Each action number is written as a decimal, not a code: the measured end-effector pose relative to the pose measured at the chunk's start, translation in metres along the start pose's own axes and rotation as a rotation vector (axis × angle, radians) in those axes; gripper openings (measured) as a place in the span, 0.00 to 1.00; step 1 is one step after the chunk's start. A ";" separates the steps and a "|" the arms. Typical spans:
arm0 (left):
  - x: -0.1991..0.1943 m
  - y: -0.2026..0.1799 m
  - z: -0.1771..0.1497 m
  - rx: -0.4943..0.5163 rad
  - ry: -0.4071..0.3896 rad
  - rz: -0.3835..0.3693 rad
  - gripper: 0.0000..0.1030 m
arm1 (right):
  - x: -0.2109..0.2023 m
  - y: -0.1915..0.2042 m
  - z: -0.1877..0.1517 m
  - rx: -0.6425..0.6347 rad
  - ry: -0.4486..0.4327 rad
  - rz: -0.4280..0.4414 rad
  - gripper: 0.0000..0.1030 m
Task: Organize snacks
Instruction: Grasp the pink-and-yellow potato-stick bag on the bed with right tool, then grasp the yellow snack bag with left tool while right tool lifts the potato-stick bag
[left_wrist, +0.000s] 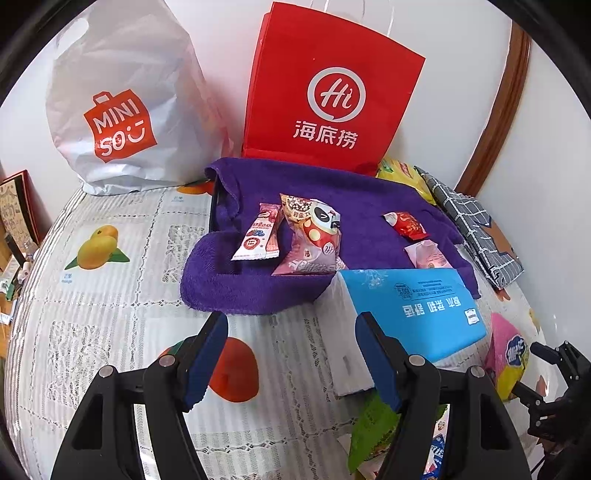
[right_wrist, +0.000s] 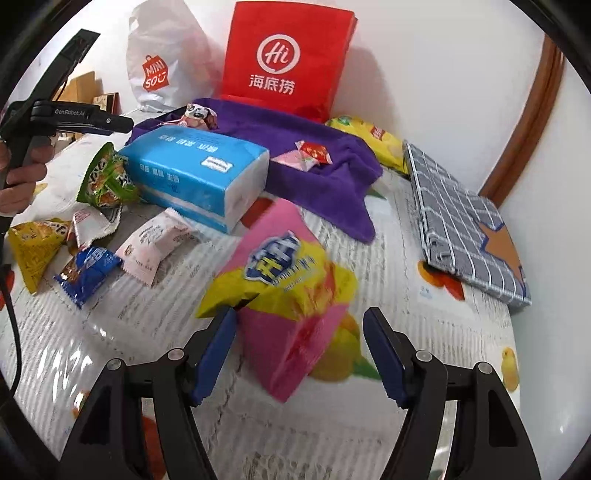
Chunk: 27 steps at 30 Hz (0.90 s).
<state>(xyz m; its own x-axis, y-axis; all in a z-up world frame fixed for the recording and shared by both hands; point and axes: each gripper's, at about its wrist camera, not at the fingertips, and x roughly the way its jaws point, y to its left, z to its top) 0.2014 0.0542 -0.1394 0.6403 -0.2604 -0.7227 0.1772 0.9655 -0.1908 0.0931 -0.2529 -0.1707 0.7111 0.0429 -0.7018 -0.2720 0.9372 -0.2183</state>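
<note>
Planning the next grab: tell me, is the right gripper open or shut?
Open. The right gripper has its jaws spread wide around the pink-and-yellow snack bag.

Bright, even daylight fills both views, and the white wall (left_wrist: 443, 29) behind is nearly washed out. Soft shadows only: a faint one under the purple towel (left_wrist: 258, 288), another beneath the blue tissue pack (right_wrist: 195, 173). The clear plastic table cover (right_wrist: 92, 332) throws streaky glare low on the left of the right wrist view. The pink and yellow snack bag (right_wrist: 284, 288) is smeared with motion blur there, its lettering soft. The left wrist view is sharp in the middle. Fisheye bending is strong, the brown door frame (left_wrist: 495, 110) curves hard, and black corners ring both pictures.
</note>
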 end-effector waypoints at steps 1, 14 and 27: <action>0.001 0.001 0.000 -0.002 0.002 0.001 0.68 | 0.001 0.002 0.002 -0.007 -0.005 -0.006 0.69; 0.001 0.000 0.000 0.004 0.006 -0.001 0.68 | 0.048 -0.007 0.037 0.085 0.004 -0.014 0.73; -0.001 -0.012 -0.004 0.055 0.000 -0.020 0.68 | 0.049 -0.004 0.038 0.159 0.021 -0.052 0.64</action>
<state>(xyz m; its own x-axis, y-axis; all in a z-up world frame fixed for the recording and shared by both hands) 0.1957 0.0429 -0.1386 0.6360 -0.2795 -0.7193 0.2306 0.9583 -0.1685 0.1535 -0.2415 -0.1783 0.7075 -0.0125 -0.7066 -0.1284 0.9809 -0.1460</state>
